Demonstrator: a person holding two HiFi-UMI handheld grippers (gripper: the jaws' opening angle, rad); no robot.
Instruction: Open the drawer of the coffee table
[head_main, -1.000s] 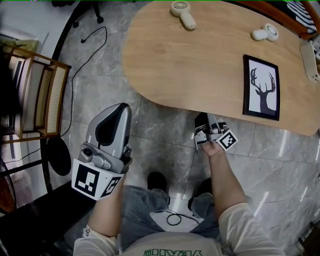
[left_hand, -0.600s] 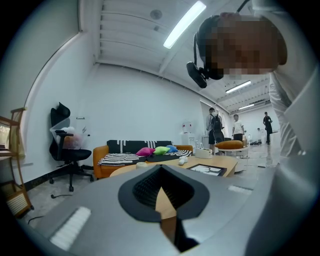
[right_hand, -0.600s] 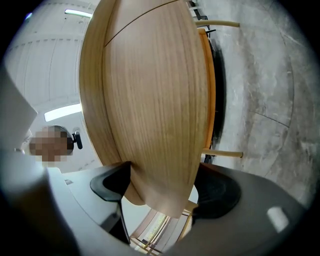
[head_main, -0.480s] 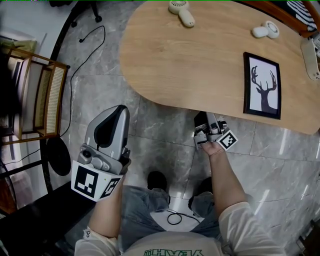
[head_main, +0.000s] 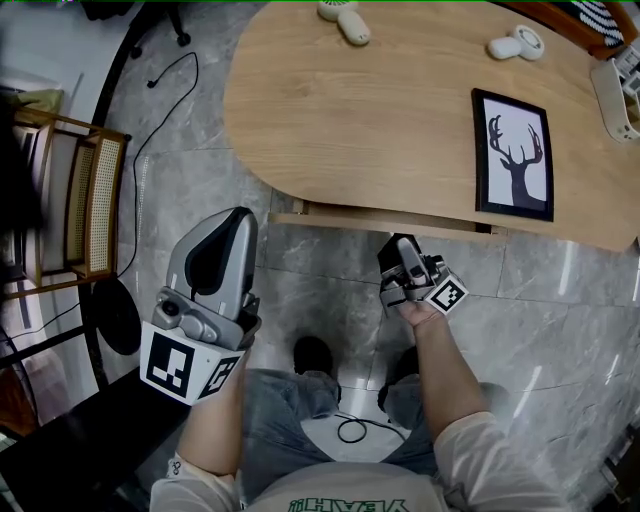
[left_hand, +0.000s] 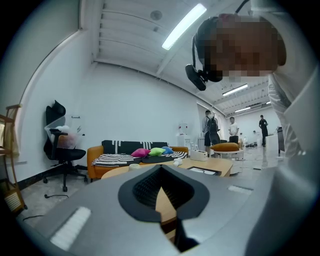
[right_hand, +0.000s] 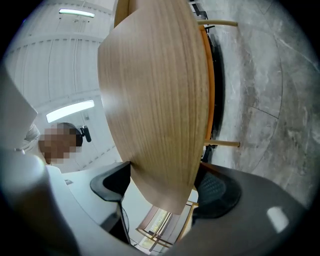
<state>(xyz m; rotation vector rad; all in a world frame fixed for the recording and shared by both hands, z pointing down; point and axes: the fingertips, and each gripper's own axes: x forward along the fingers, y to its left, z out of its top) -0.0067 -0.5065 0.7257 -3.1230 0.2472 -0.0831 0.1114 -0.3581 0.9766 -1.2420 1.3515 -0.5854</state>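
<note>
An oval wooden coffee table (head_main: 380, 110) fills the top of the head view. Its drawer front (head_main: 385, 220) shows as a thin wooden strip sticking out below the near edge. My right gripper (head_main: 400, 250) is shut on that strip. In the right gripper view, the wooden drawer front (right_hand: 160, 100) runs between the two dark jaws of my right gripper (right_hand: 165, 187), which have just been closing on it. My left gripper (head_main: 232, 222) is held up at the left, away from the table, its jaws together and holding nothing. In its own view, my left gripper (left_hand: 161, 200) points level over the coffee table (left_hand: 210, 165).
On the table lie a framed deer picture (head_main: 513, 168), two small hand fans (head_main: 340, 18) (head_main: 512, 42) and a white item (head_main: 615, 100) at the right edge. A rattan chair (head_main: 75, 200) and a black cable (head_main: 150, 120) lie left. A sofa (left_hand: 125, 155) and office chair (left_hand: 62, 145) stand beyond.
The drawer front has slid out from under the table top, where none showed before. My right gripper has come back toward me with it. The left gripper has stayed put.
</note>
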